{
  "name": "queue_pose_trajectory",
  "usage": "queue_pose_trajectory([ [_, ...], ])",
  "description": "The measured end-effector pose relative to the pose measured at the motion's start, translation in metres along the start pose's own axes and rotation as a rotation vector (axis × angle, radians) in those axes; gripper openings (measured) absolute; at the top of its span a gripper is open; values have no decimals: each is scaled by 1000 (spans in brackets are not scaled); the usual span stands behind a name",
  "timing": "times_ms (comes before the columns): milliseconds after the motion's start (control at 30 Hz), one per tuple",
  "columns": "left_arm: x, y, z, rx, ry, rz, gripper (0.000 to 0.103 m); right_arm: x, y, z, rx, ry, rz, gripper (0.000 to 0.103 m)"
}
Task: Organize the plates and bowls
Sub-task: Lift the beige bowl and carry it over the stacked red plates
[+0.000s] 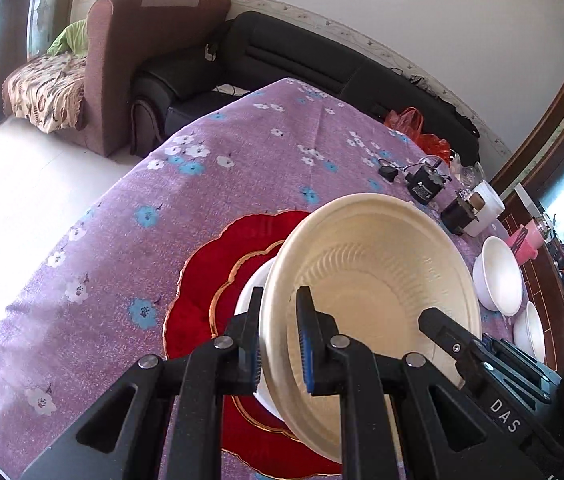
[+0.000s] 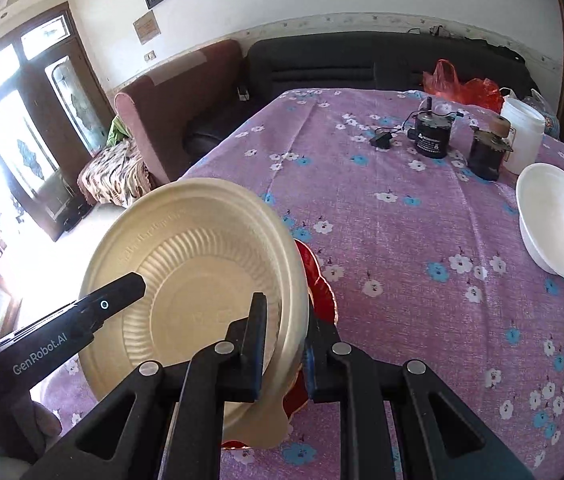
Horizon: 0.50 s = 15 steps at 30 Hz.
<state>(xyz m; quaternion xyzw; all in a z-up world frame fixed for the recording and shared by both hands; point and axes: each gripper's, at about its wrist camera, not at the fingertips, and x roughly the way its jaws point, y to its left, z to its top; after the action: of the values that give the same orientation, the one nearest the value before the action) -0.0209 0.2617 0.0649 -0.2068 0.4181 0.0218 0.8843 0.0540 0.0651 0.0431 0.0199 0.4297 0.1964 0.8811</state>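
Note:
A cream ribbed bowl [image 1: 378, 272] [image 2: 197, 264] hangs tilted above a red scalloped plate [image 1: 205, 280] [image 2: 322, 284] with a gold rim. My left gripper [image 1: 279, 320] is shut on the bowl's near-left rim. My right gripper [image 2: 284, 332] is shut on the opposite rim, and its black finger [image 1: 442, 328] shows in the left wrist view. Under the cream bowl, a white dish [image 1: 251, 292] sits on the red plate, mostly hidden. Two white bowls [image 1: 498, 276] [image 1: 530, 332] stand on the table to the right; one white bowl [image 2: 558, 220] shows in the right wrist view.
The table wears a purple floral cloth [image 1: 185, 184] [image 2: 402, 216]. At its far right stand black devices [image 2: 432, 136], a white container [image 2: 522, 136], a pink object [image 1: 524, 240] and an orange bag [image 2: 458, 84]. A dark sofa [image 1: 306, 60] and brown armchair [image 1: 121, 68] stand beyond.

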Motion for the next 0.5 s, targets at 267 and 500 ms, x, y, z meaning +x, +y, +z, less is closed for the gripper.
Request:
queue_pose_trajectory([
  [267,8,12,3,-30,-1,10,15,22,12,-1,-34,41,-24,17],
  [500,-4,16,7,-33,-35,7,19,32,12,-1,-47,48,-40,17],
])
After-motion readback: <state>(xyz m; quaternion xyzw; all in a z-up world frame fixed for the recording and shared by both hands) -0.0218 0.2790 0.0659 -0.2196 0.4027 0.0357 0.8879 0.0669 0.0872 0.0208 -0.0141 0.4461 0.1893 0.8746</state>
